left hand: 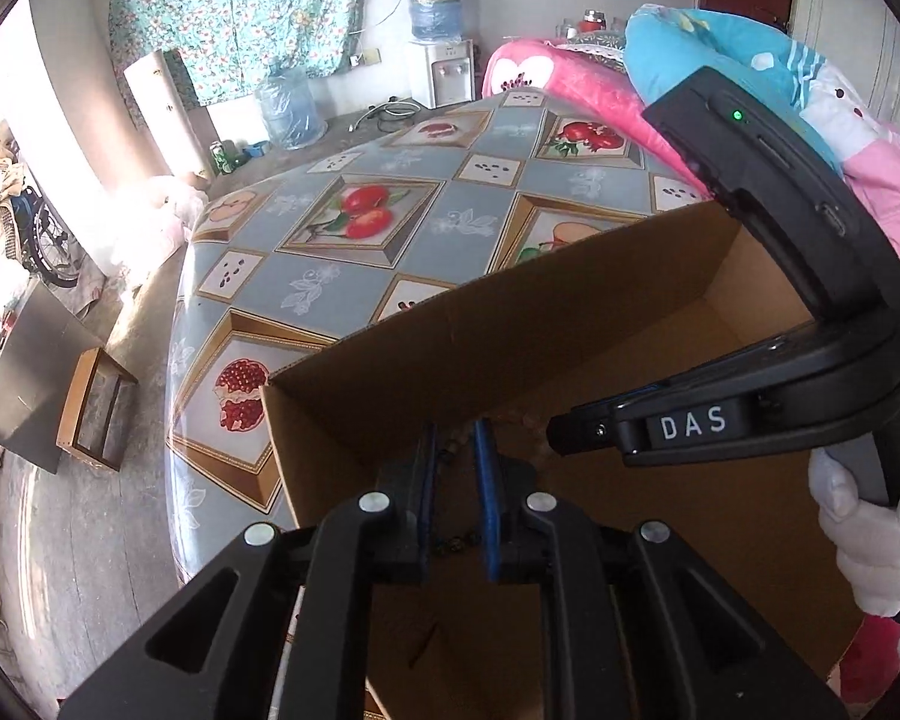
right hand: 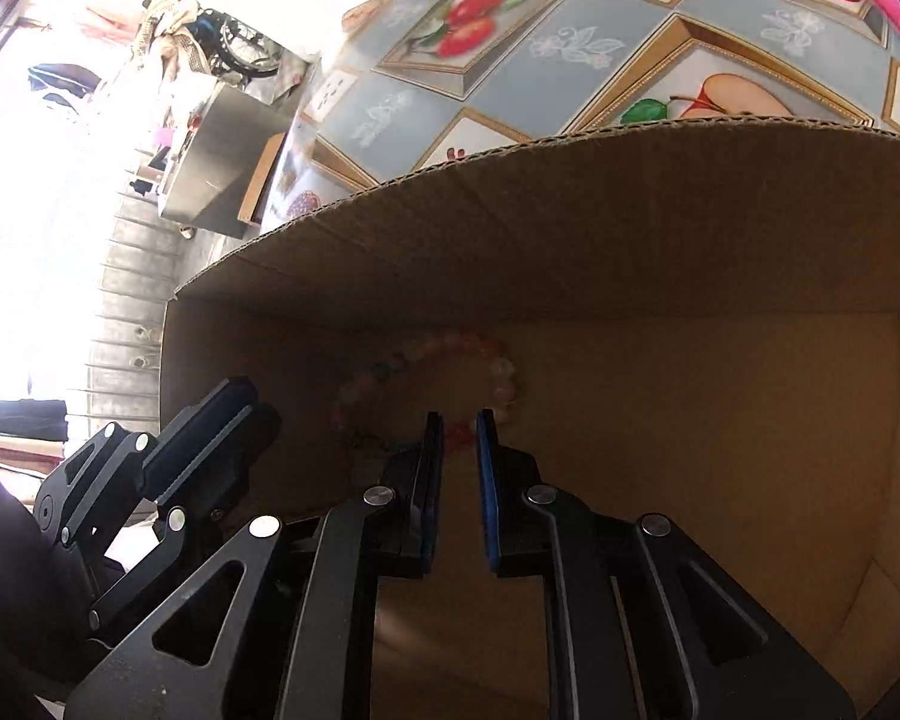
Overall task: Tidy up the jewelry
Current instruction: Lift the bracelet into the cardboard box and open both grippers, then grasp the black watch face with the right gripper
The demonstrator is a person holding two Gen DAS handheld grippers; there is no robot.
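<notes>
Both grippers reach into one cardboard box [right hand: 570, 228] on the fruit-patterned tablecloth [left hand: 354, 264].

The right gripper [right hand: 457, 438] has its fingers narrowly parted around the near side of a pastel bead bracelet [right hand: 450, 354], which lies on the box floor at about 12 o'clock from the tips. Whether the pads actually touch a bead, I cannot tell.

The left gripper [left hand: 455, 450] is also nearly pressed together, with a dark bead chain [left hand: 457, 543] strung between its fingers, apparently pinched.

To do this well, lower each piece flat before letting go, well apart, so the strands don't tangle.

Count: one box, one bracelet, one dark chain, two grippers.
</notes>
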